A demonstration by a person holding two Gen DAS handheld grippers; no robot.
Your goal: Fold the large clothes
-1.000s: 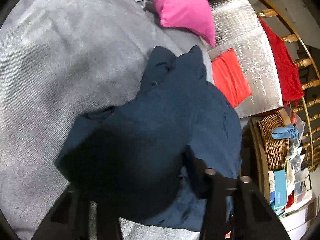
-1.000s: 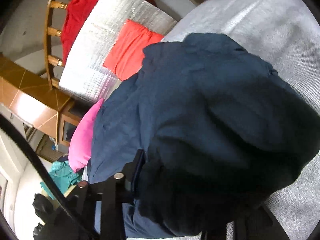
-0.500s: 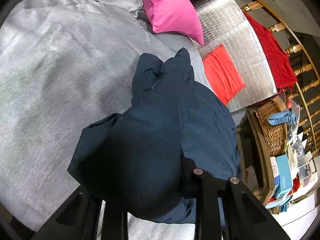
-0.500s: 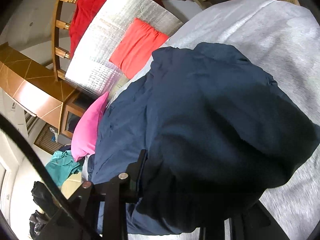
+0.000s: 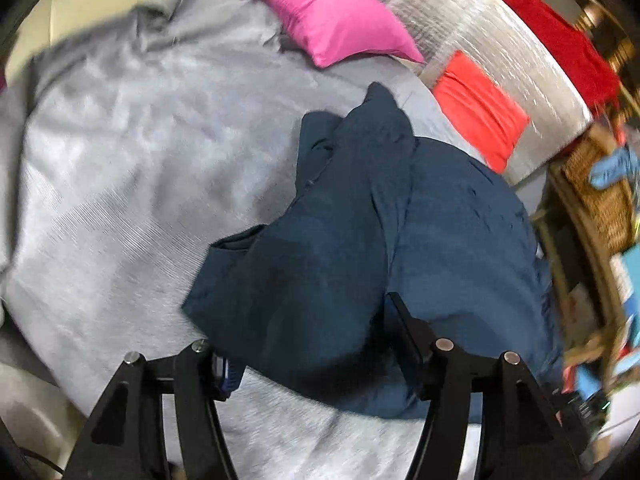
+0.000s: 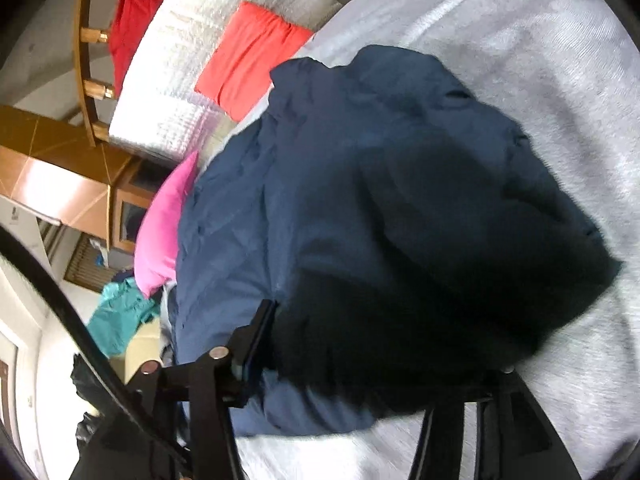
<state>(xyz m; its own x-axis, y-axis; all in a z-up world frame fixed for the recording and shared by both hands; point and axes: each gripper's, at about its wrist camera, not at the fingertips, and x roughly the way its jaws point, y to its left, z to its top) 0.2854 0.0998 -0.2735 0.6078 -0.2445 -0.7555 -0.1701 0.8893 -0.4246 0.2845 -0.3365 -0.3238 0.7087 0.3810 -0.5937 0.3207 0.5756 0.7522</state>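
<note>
Both grippers have just been opening since the earlier frames. Left gripper (image 5: 310, 344) now has its jaws apart, a fold of the navy garment (image 5: 360, 240) lying loose between them. Right gripper (image 6: 372, 360) also stands apart, the dark bunched cloth (image 6: 400, 220) between its fingers, one finger hidden under it. That garment lies heaped on the grey cover (image 5: 120, 160), near a pink pillow (image 5: 332, 12) and an orange cloth (image 5: 480, 108).

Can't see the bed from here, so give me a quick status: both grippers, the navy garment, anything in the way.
Both grippers' jaws just opening. Left gripper and right gripper off the navy garment, heaped on the grey cover. Nothing blocking.
</note>
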